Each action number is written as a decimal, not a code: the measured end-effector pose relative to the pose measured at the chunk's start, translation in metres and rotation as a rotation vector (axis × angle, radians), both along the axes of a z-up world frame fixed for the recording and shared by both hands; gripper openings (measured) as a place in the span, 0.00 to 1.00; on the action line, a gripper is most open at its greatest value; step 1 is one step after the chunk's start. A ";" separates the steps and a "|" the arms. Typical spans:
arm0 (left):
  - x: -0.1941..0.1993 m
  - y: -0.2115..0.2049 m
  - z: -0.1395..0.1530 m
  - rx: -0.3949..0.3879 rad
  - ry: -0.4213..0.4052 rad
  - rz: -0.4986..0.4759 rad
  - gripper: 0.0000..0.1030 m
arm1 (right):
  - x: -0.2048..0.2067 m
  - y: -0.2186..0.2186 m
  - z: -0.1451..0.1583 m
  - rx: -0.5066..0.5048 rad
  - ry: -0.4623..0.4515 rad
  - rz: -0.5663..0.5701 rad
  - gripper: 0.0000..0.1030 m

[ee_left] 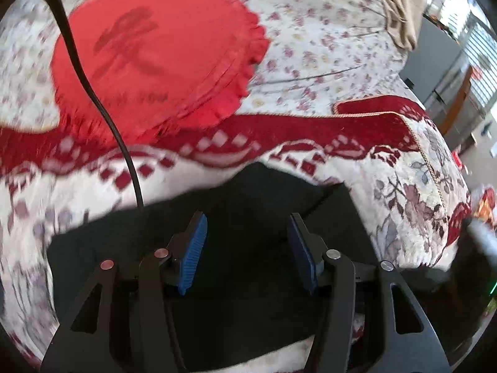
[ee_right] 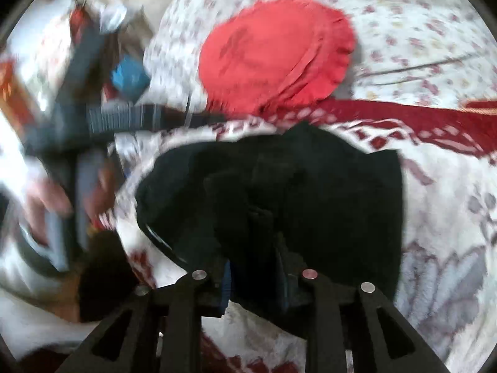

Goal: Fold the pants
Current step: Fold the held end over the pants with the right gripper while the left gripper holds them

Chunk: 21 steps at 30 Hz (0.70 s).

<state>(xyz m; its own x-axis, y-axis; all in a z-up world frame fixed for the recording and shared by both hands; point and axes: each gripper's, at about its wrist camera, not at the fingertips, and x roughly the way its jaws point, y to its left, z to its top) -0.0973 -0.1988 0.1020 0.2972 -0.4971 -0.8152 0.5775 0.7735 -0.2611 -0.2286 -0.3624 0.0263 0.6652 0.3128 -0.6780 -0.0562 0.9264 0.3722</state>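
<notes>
The dark folded fabric pants (ee_right: pixel 279 192) on the floral patterned blanket (ee_right: pixel 450 233) were apparently pinched by the right gripper (ee_right: pixel 257 279), the left gripper (ee_left: pixel 247 248) held empty and half-spread, so the fold could be dragged askew.

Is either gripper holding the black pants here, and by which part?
Left gripper: open, nothing between its pads. Right gripper: black pants bunch between its fingers, apparently at a near edge; blur hides whether they pinch.

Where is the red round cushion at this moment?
The red round cushion lies on the flowered bedspread, upper left in the left wrist view and top centre in the right wrist view, just beyond the black pants.
</notes>
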 end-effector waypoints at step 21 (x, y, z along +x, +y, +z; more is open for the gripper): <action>-0.022 0.003 -0.048 0.005 0.146 0.029 0.63 | 0.021 0.021 -0.022 -0.050 0.071 0.072 0.42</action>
<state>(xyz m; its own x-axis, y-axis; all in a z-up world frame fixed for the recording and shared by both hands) -0.1198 -0.1954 0.0535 0.1891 -0.4856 -0.8535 0.5108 0.7909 -0.3369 -0.2072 -0.3413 0.0044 0.5920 0.3226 -0.7385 -0.0984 0.9385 0.3311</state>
